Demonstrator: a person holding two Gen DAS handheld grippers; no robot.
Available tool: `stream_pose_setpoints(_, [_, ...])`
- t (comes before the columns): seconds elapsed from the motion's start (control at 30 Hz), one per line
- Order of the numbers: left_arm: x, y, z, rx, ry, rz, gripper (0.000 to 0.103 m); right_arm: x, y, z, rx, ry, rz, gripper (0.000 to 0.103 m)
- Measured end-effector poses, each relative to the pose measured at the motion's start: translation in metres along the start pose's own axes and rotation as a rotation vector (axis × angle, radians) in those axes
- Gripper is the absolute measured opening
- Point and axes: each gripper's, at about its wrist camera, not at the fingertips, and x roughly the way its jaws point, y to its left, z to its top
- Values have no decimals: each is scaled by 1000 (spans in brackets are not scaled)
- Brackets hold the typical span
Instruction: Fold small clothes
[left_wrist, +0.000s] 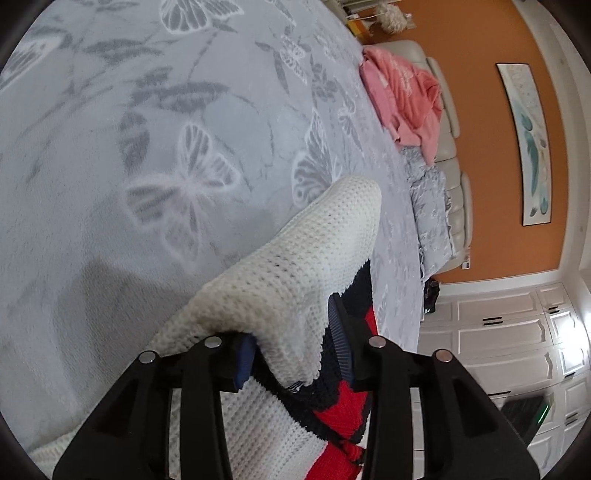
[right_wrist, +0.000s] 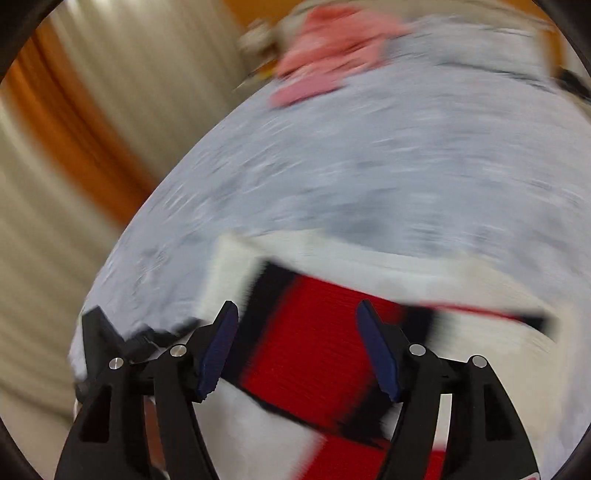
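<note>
Knitted sweater (left_wrist: 295, 258) fold lies between left jaws, grip uncertain; right jaws released above it.

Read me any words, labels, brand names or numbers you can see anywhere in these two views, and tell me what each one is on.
None can be read.
Pink garment: faint pale marks, too blurred to tell whether they are lettering.
Knit sweater, bedspread, wall picture: patterns only, no text.
Right wrist view: motion-blurred throughout.

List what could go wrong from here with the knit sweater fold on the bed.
1. The white fold of the knit sweater drapes loosely between the left gripper fingers; it may slip and flop back unevenly.
2. The right gripper hangs open over the red panel, holding nothing, so that side is unpinned and may drag along.
3. The sweater lies near the edge of the bed and could slide off.
</note>
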Motion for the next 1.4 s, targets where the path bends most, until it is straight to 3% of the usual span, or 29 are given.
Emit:
stream_pose_setpoints(0.13, [2, 5, -4, 48, -11, 29, 12, 91, 55, 49, -106, 129, 14, 66])
stream_pose_setpoints(0.23, [0, 13, -3, 48, -9, -11, 10, 143, 64, 66, -77, 213, 22, 66])
stream_pose_setpoints(0.27, [0, 13, -3, 62, -9, -13, 9, 156, 64, 64, -79, 246, 20, 53])
stream_pose_setpoints(0.33, [0, 12, -5, 101, -18, -13, 9, 177, 68, 62, -105, 304, 16, 12])
stream_pose_setpoints(0.5, [-7, 17, -14, 143, -54, -53, 8, 179, 83, 76, -179, 228, -38, 10])
stream_pose_setpoints(0.6, [-8, 16, -17, 158, -84, -38, 8, 205, 87, 74, -220, 246, -95, 10])
stream_pose_setpoints(0.8, [-7, 14, -20, 197, -101, -29, 7, 225, 87, 80, -212, 238, -109, 11])
stream_pose_setpoints(0.9, [-6, 12, -19, 205, -83, -15, 8, 212, 90, 86, -204, 266, -102, 14])
stream_pose_setpoints(0.93, [-5, 12, -16, 188, -60, -23, 8, 198, 89, 88, -179, 250, -90, 22])
stream_pose_setpoints(1.03, [-7, 19, -4, 127, 15, -75, 8, 124, 81, 69, -148, 94, -45, 30])
stream_pose_setpoints(1.1, [-11, 21, 3, 131, 36, -64, 9, 74, 61, 36, -116, 43, -48, 30])
stream_pose_setpoints(1.13, [-13, 21, 6, 135, 43, -56, 9, 55, 48, 18, -105, 30, -79, 27])
stream_pose_setpoints(1.23, [-14, 24, 16, 127, 81, -41, 10, 6, -18, -44, -22, 25, -286, 27])
stream_pose_setpoints(1.33, [-7, 25, 20, 144, 112, -24, 10, -11, -104, -95, 144, 101, -482, 24])
stream_pose_setpoints(1.37, [-4, 20, 22, 149, 113, -15, 10, -22, -126, -109, 188, 60, -395, 22])
stream_pose_setpoints(1.4, [-4, 17, 19, 163, 111, 4, 10, -30, -134, -112, 229, 37, -364, 22])
